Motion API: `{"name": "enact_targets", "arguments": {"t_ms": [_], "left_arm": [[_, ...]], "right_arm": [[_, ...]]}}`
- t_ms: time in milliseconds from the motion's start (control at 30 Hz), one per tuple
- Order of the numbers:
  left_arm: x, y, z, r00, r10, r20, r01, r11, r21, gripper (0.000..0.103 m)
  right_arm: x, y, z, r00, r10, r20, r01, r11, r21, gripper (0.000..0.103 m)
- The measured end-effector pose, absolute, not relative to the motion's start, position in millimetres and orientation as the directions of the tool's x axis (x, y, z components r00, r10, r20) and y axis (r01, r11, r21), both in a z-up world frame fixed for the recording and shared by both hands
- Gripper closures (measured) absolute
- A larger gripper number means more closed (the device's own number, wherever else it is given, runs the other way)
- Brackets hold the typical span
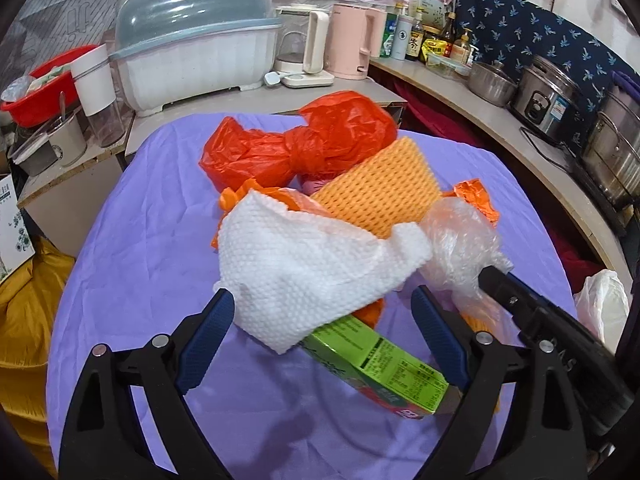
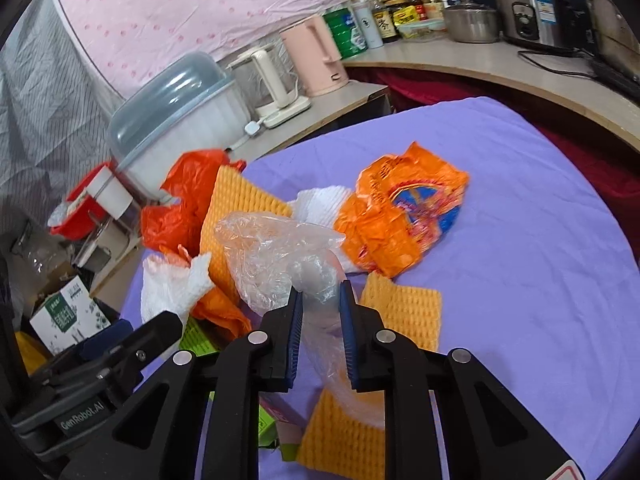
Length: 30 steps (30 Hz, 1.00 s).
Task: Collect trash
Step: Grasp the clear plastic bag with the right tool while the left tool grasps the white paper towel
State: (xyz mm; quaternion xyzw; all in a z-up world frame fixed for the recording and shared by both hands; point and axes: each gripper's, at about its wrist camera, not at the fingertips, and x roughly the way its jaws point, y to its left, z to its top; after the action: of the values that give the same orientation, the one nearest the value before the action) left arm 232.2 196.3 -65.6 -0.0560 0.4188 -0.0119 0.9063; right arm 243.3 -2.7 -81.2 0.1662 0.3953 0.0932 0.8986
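Note:
A heap of trash lies on the purple cloth [image 1: 140,240]: a knotted red plastic bag [image 1: 296,148], an orange foam net [image 1: 376,196], a white paper towel [image 1: 304,268], a green carton [image 1: 384,368] and an orange snack wrapper [image 2: 404,216]. My left gripper [image 1: 324,320] is open, its fingers either side of the paper towel and carton. My right gripper [image 2: 320,300] is shut on a crumpled clear plastic bag [image 2: 276,256], also seen in the left wrist view [image 1: 460,248]. A second orange foam net [image 2: 404,308] lies under the right gripper.
A covered white dish rack [image 1: 200,52], a glass kettle [image 1: 304,48] and a pink kettle [image 1: 356,40] stand on the counter behind. Pots and a rice cooker [image 1: 548,96] line the right shelf. A red basin [image 1: 44,88] and a yellow bag [image 1: 28,300] are at left.

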Motion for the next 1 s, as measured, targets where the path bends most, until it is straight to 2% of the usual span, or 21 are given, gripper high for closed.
{"name": "enact_targets", "arguments": {"t_ms": [100,167,233,267,333,467,700,1000], "left_arm": [[234,189,-67,0.657,-0.049,-0.752,-0.019,0.996,-0.082,0.019],[237,184,-69,0.662,-0.026,-0.749,-0.016,0.999,-0.049,0.027],[241,183,-73,0.650,-0.029,-0.760,-0.010,0.999,-0.046,0.044],[242,184,-75,0.645,-0.032,-0.764,-0.009,0.999,-0.049,0.048],[244,186,-77,0.637,-0.030,-0.770,-0.017,0.998,-0.053,0.070],[240,192,-70,0.640,-0.051,-0.767,-0.021,0.996,-0.084,0.094],[226,189,-38,0.684,-0.073,-0.726,-0.011,0.994,-0.109,0.098],[199,152,21,0.730,-0.190,-0.656,0.082,0.978,-0.191,0.098]], "right_arm": [[240,-14,-74,0.686,0.287,-0.669,-0.016,0.925,0.380,0.085],[237,-20,-69,0.696,0.276,-0.663,-0.005,0.925,0.380,0.085],[234,-24,-66,0.701,0.268,-0.660,0.000,0.926,0.377,0.085],[232,-27,-64,0.705,0.264,-0.659,0.003,0.927,0.375,0.085],[228,-31,-61,0.709,0.262,-0.654,0.007,0.926,0.378,0.085],[219,-40,-54,0.722,0.259,-0.642,0.016,0.921,0.390,0.085],[197,-60,-36,0.753,0.240,-0.613,0.041,0.912,0.408,0.085],[160,-102,-5,0.809,0.170,-0.562,0.088,0.911,0.402,0.085]]}}
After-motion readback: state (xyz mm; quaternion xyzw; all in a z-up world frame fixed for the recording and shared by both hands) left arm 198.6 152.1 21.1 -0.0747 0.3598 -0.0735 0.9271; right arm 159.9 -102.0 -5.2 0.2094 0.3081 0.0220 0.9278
